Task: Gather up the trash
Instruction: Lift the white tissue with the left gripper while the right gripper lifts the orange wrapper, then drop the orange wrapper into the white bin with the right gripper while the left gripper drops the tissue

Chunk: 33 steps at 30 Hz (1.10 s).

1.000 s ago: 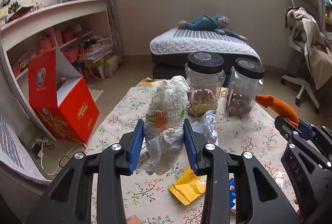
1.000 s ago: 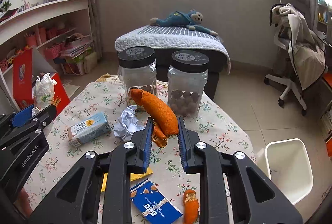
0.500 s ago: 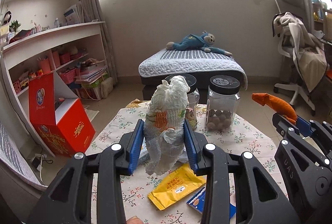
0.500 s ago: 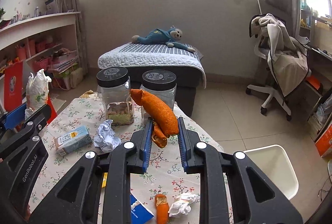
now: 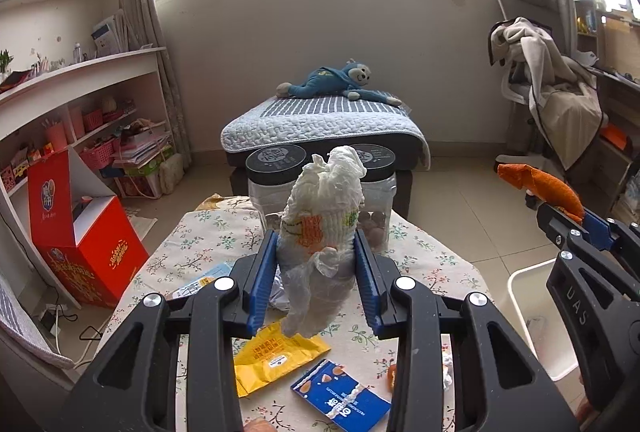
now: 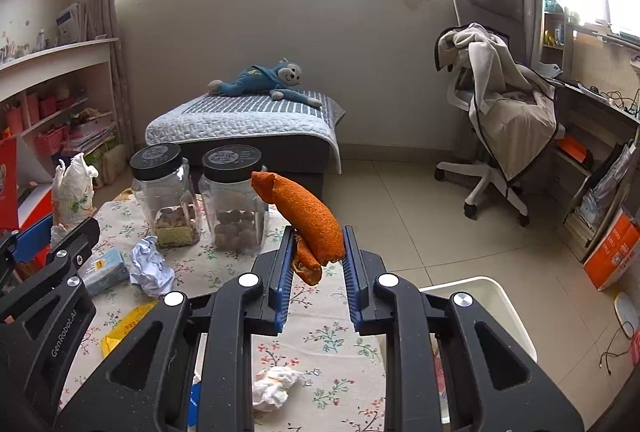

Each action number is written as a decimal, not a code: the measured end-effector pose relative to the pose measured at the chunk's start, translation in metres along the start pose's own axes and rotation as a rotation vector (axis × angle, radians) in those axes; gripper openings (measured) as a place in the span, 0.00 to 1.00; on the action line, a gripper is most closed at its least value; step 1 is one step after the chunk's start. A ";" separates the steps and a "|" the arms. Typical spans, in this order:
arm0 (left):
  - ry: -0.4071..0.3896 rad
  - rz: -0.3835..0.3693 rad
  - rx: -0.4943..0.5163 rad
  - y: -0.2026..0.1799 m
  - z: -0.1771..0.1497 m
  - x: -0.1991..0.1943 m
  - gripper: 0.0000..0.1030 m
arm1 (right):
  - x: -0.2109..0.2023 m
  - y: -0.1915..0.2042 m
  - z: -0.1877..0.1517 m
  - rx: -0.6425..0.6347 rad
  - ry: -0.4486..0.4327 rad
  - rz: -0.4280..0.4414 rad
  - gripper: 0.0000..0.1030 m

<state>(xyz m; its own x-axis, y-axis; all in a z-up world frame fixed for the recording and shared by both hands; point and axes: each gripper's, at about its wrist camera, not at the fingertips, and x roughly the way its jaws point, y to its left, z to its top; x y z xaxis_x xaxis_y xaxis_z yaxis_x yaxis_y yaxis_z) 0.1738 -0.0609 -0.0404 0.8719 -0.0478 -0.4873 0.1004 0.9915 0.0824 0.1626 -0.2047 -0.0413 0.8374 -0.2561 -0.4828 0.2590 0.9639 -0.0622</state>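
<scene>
1. the left gripper [image 5: 316, 272] had its fingers [image 5: 262, 276] clamped on a crumpled white bag [image 5: 322, 220], which stood upright between them and rose well past the tips.
2. the right gripper [image 6: 316, 264] had its fingers [image 6: 282, 276] clamped on an orange peel [image 6: 308, 216]; the peel leaned up and to the left beyond the tips.
3. below the left fingers on the flowered worktop [image 5: 200, 252] lay a yellow wrapper [image 5: 272, 356] and a blue packet [image 5: 340, 396].
4. beyond the left fingers, partly hidden by the bag, stood two jars [image 5: 276, 176] with black lids.
5. left of the right fingers lay a ball of paper [image 6: 150, 268] and a small carton [image 6: 104, 270]; under them lay a tissue wad [image 6: 274, 386].
6. right of the right fingers, beside the worktop on the floor, stood a white bin [image 6: 486, 296].
</scene>
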 end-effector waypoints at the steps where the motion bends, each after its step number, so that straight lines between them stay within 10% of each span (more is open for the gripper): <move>1: 0.001 -0.006 0.005 -0.004 -0.001 0.000 0.37 | 0.001 -0.008 0.000 0.008 0.002 -0.013 0.21; 14: 0.010 -0.078 0.088 -0.058 -0.008 0.002 0.37 | 0.019 -0.119 -0.008 0.168 0.090 -0.202 0.22; 26: 0.047 -0.225 0.121 -0.132 -0.009 -0.001 0.37 | 0.004 -0.198 -0.016 0.329 0.070 -0.367 0.80; 33: 0.098 -0.309 0.129 -0.187 -0.011 0.003 0.38 | -0.012 -0.238 -0.016 0.420 0.031 -0.457 0.89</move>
<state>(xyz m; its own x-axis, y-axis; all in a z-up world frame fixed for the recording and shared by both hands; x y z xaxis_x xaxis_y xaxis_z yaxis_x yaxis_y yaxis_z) 0.1517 -0.2450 -0.0671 0.7414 -0.3251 -0.5871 0.4177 0.9082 0.0246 0.0837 -0.4303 -0.0345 0.5846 -0.6279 -0.5137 0.7605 0.6447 0.0774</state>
